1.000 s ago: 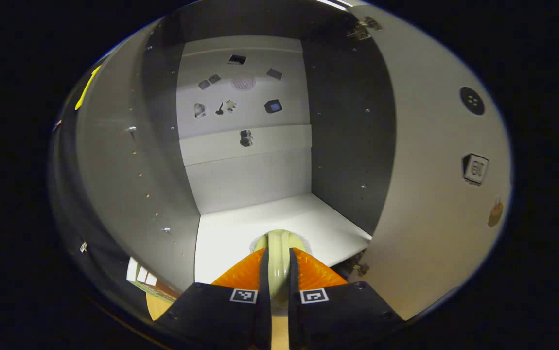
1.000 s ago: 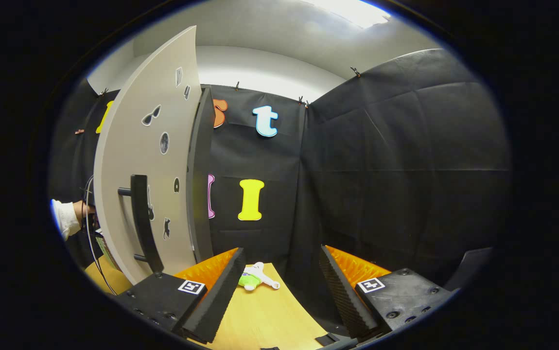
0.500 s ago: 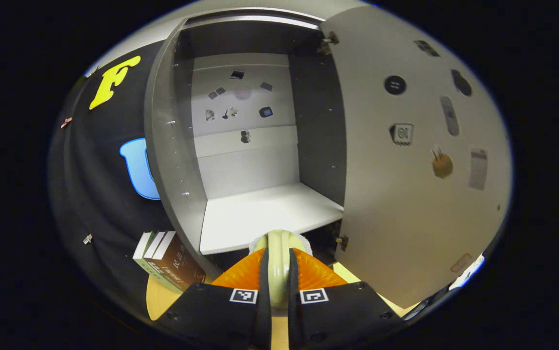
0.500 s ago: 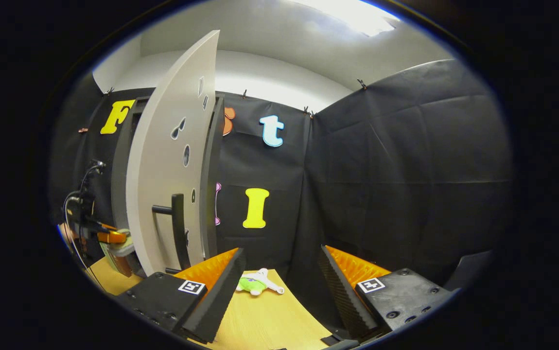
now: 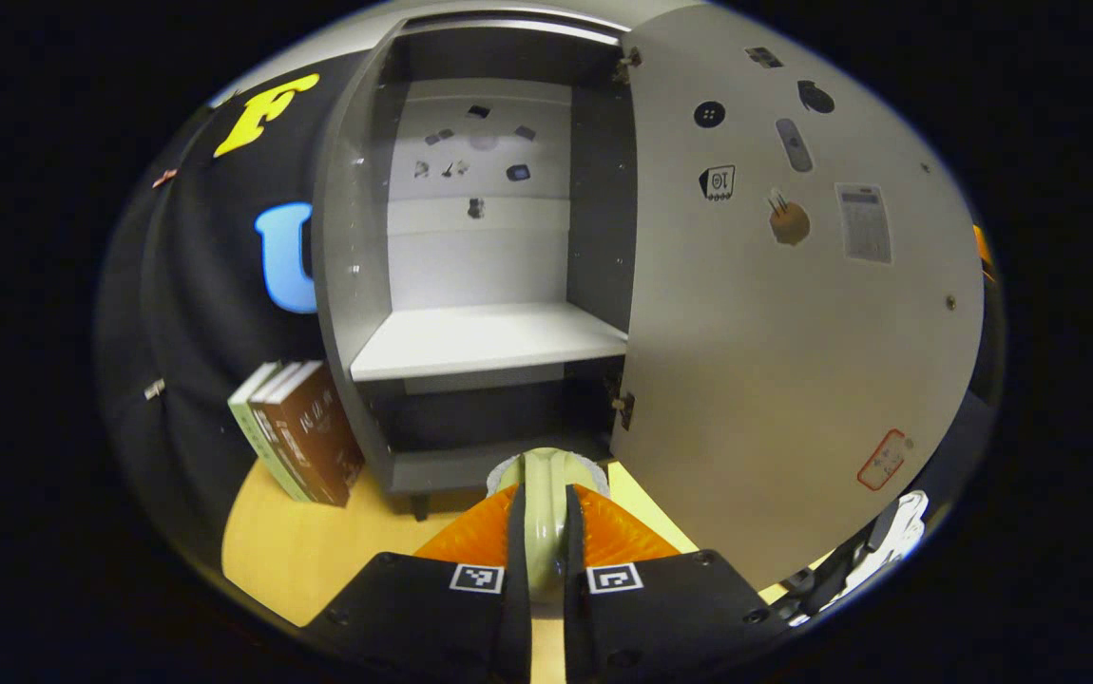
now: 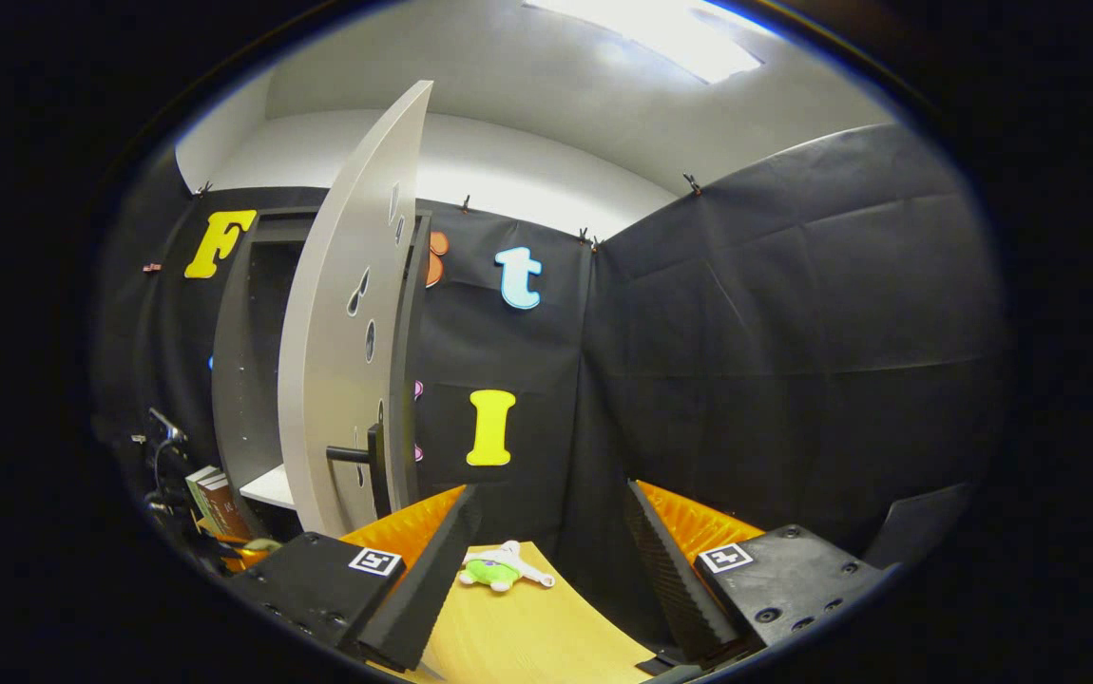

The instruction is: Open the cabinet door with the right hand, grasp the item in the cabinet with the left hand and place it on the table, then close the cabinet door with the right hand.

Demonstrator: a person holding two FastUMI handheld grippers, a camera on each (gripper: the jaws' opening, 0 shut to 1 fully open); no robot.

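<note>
Left gripper (image 5: 545,532) withdrawn from cabinet (image 5: 470,285), gripping item (image 5: 546,494).

open door (image 5: 775,361) walling the right, books (image 5: 297,432) left, bare shelf (image 5: 485,339) reachable between

black gripper (image 5: 544,532) bodies — square coded markers, screws.

I see the cabinet (image 5: 470,285) standing on the counter (image 5: 318,551), books (image 5: 299,432) leaning just left of it, its door (image 5: 775,361) swung open rightward, a plush toy (image 6: 501,568) lying right of that.
</note>
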